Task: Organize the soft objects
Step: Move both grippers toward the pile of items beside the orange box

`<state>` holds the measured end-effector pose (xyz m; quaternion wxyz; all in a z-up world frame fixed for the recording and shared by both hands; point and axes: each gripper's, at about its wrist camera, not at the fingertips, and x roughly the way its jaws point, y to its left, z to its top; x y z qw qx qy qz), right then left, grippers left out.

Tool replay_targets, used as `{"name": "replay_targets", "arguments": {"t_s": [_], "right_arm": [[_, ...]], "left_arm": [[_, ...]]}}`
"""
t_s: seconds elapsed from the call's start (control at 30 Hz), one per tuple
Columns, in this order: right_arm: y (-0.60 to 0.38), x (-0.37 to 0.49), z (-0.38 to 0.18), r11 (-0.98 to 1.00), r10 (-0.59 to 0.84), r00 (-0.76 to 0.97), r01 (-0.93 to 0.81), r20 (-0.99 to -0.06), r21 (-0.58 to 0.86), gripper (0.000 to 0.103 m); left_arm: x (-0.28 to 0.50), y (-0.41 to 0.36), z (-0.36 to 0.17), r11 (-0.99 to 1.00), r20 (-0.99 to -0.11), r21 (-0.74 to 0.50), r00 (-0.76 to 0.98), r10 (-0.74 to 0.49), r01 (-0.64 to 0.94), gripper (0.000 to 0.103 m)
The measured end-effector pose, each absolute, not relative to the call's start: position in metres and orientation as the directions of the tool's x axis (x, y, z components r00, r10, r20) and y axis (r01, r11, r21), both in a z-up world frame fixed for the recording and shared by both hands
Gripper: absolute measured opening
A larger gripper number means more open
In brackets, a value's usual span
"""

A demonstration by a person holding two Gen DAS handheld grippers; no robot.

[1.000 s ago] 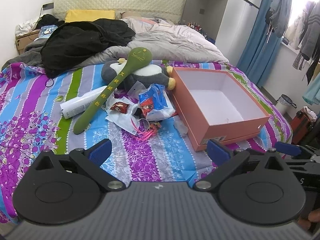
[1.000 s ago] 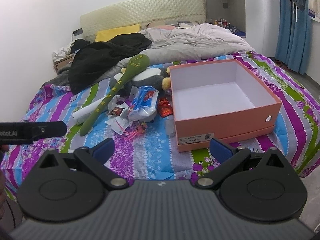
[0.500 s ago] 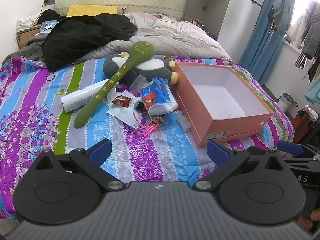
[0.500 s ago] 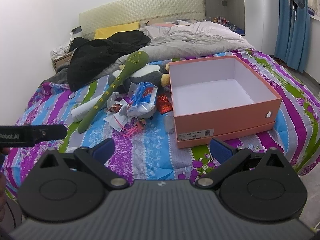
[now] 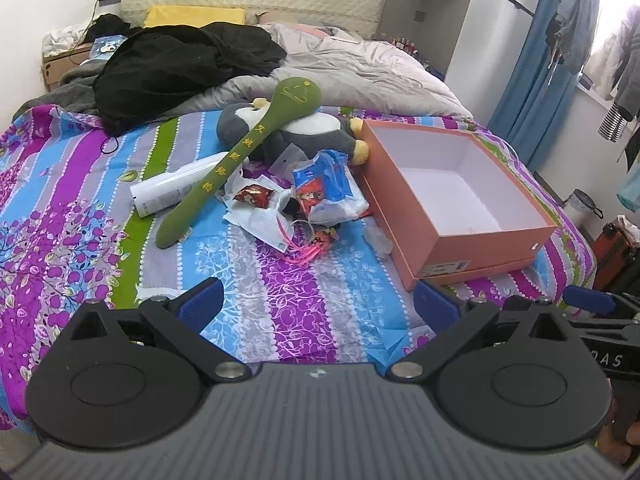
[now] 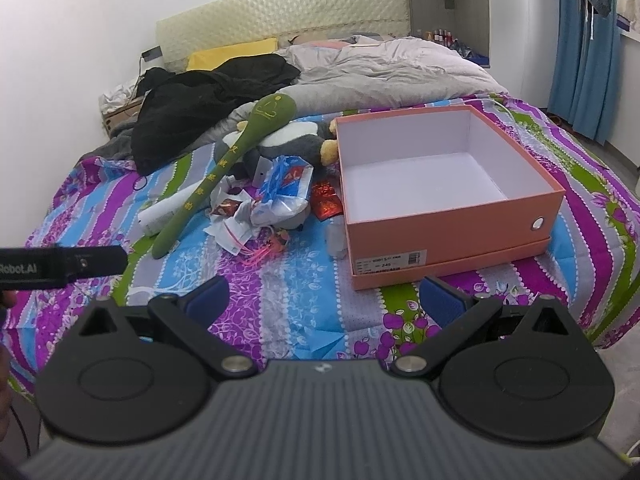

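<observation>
both grippers, left gripper and right gripper, hung over the near bed edge, jaws released and empty, likely lining up for a first pick. past them lay the bags and the green plush stick leaning on the penguin toy, beside the empty box, probably the target.

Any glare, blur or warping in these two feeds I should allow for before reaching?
Left wrist view: window at upper right blown out white; bed sharp. Right wrist view: even light, no glare; orange box crisp, label digits readable. Both: fisheye bends edges, and the gripper body fills the blurred bottom.
</observation>
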<state>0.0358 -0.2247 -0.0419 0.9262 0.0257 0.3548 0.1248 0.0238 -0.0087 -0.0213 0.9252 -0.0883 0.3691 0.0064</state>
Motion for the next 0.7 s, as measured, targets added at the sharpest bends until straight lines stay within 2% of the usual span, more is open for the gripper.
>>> {"name": "replay_targets", "arguments": {"t_s": [0.7], "right_arm": [[-0.220,0.045,-0.053,0.964,0.267,0.704,-0.212,-0.658,0.164,0.103]], "left_arm": [[0.037,0.006,-0.040,0.977,-0.707,-0.188,0.704,-0.067,-0.097,0.103]]}}
